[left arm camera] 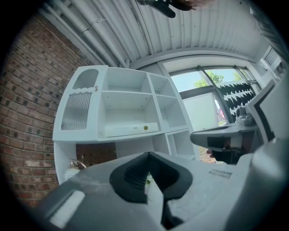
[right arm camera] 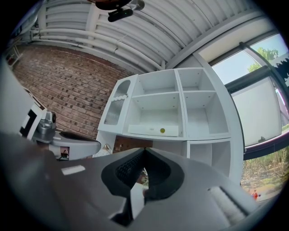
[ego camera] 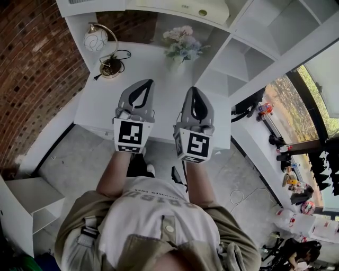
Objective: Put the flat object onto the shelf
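Brick wall [ego camera: 37,69], nine o'clock: rough, matt red masonry. Shelf unit [right arm camera: 180,97] and desk [ego camera: 100,100]: smooth white, slight sheen. Lamp [ego camera: 98,39], eleven o'clock: glossy globe, brass-coloured metal base. Left gripper [ego camera: 146,83], right gripper [ego camera: 194,90]: matt grey plastic, ribbed black pads [right arm camera: 128,169].

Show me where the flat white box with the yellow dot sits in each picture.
Head view: flat white box at the top edge, right of centre.
Left gripper view: box near centre, in the wide compartment of the shelf unit.
Right gripper view: box near centre, same compartment.
Shared landmark: brick wall, left of the shelf unit everywhere.
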